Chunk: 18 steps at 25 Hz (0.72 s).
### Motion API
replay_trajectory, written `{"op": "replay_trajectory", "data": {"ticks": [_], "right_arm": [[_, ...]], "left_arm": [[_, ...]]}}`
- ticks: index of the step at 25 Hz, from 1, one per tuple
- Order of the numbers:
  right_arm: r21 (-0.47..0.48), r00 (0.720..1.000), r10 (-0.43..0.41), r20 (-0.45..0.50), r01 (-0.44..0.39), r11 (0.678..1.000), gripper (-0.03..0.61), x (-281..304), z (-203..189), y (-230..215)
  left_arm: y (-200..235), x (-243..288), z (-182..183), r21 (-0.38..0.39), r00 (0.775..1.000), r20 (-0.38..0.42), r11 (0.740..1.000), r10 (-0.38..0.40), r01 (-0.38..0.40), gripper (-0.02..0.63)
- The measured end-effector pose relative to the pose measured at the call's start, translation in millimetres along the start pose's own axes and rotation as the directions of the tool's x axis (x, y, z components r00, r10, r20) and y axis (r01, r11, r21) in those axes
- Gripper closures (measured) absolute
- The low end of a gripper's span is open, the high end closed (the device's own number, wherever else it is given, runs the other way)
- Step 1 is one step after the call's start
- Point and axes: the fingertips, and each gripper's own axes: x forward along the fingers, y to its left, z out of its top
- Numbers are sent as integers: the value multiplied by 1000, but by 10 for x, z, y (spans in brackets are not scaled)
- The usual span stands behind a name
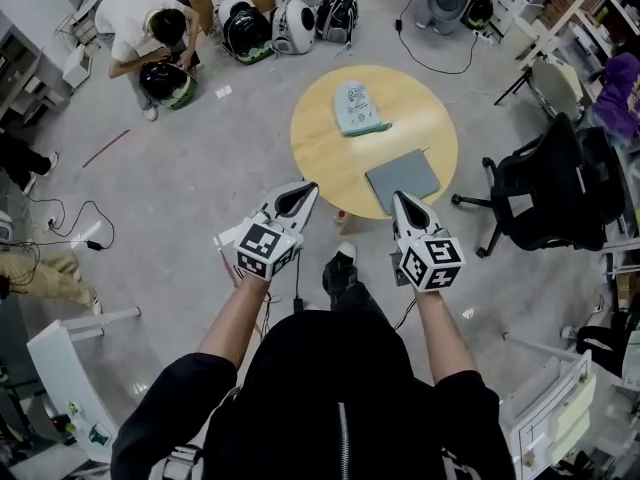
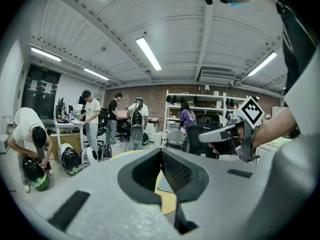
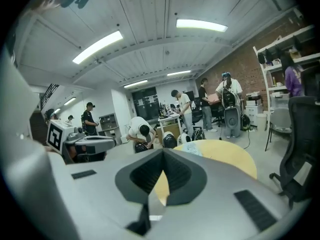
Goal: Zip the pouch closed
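On the round wooden table (image 1: 320, 138) lie a pale teal patterned pouch (image 1: 358, 108) toward the far side and a flat grey pouch (image 1: 403, 180) near the front right edge. My left gripper (image 1: 308, 188) hovers at the table's near edge, shut and empty. The right gripper (image 1: 398, 198) is also shut and empty, its tip just short of the grey pouch's near corner. In the left gripper view the jaws (image 2: 161, 155) meet with nothing between them. The right gripper view shows its jaws (image 3: 162, 157) closed, with the teal pouch (image 3: 192, 149) ahead on the table (image 3: 225, 156).
A black office chair (image 1: 555, 193) stands right of the table. A person (image 1: 150, 23) crouches over a helmet at the far left, with several helmets and packs (image 1: 285, 23) beside. Cables lie on the floor at left (image 1: 70, 223). White desks stand at both lower corners.
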Motion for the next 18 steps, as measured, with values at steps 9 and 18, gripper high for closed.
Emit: {"op": "replay_trajectory", "data": {"ticks": [9, 18], "right_arm": [[-22, 999, 25, -25, -26, 999, 577, 772, 397, -841], [-102, 993, 69, -97, -79, 992, 577, 1371, 384, -1356]], "left_arm": [[468, 1055, 266, 9, 1000, -16, 1000, -3, 4, 609], [738, 1540, 209, -14, 998, -59, 1000, 24, -25, 609]]}}
